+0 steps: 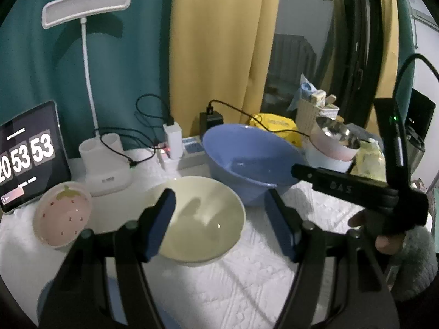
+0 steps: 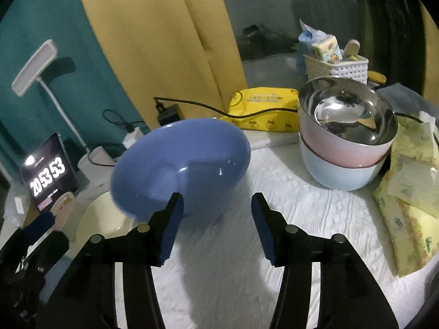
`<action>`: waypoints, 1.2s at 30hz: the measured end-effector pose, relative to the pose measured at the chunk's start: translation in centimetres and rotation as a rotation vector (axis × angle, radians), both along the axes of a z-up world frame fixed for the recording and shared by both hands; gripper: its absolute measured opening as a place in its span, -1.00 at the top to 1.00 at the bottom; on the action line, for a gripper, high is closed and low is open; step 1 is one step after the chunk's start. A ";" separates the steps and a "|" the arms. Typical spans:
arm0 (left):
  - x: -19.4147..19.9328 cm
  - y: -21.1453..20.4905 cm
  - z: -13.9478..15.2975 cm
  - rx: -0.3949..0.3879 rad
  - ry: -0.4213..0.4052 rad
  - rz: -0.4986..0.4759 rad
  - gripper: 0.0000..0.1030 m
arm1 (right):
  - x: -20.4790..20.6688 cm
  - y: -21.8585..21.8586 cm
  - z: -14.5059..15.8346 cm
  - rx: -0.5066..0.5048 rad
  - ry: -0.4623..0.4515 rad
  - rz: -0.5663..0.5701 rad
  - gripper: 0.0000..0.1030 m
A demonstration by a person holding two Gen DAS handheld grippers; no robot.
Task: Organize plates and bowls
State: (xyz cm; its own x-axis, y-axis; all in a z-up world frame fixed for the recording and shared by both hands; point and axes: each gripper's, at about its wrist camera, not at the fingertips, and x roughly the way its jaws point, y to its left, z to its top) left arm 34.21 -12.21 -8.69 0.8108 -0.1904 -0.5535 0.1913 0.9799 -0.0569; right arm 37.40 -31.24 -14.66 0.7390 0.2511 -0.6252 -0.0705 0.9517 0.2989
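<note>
A cream bowl [image 1: 197, 219] sits on the white cloth between the open fingers of my left gripper [image 1: 222, 205], whose left pad is over its rim. A blue bowl [image 1: 247, 156] stands tilted just behind it, leaning on the cream bowl's edge; it fills the middle of the right wrist view [image 2: 178, 161]. My right gripper [image 2: 216, 203] is open and empty, just in front of the blue bowl. A pink strawberry dish [image 1: 63, 216] lies at the left. A steel bowl [image 2: 348, 112] is stacked in a pink bowl [image 2: 343, 148] on a pale blue bowl [image 2: 337, 175] at the right.
A tablet clock [image 1: 24, 156], a white desk lamp [image 1: 104, 161], chargers and cables [image 1: 172, 137] line the back. A yellow pouch [image 2: 263, 109], a white basket [image 2: 337, 68] and a patterned cloth [image 2: 411, 186] sit at the back right. A blue plate edge [image 1: 44, 301] shows bottom left.
</note>
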 end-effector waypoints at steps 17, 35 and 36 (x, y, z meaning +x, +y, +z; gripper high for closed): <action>1.8 -2.9 -1.7 0.022 0.011 -0.034 -0.33 | 1.2 -1.6 -5.0 -0.004 0.100 -0.033 -0.06; 4.4 -5.4 -4.0 0.072 0.049 -0.041 0.36 | 1.2 -1.8 -5.9 0.056 0.096 -0.001 0.57; 4.4 -5.5 -4.1 0.077 0.047 -0.038 0.37 | 1.0 -1.8 -5.8 0.054 0.092 0.001 0.59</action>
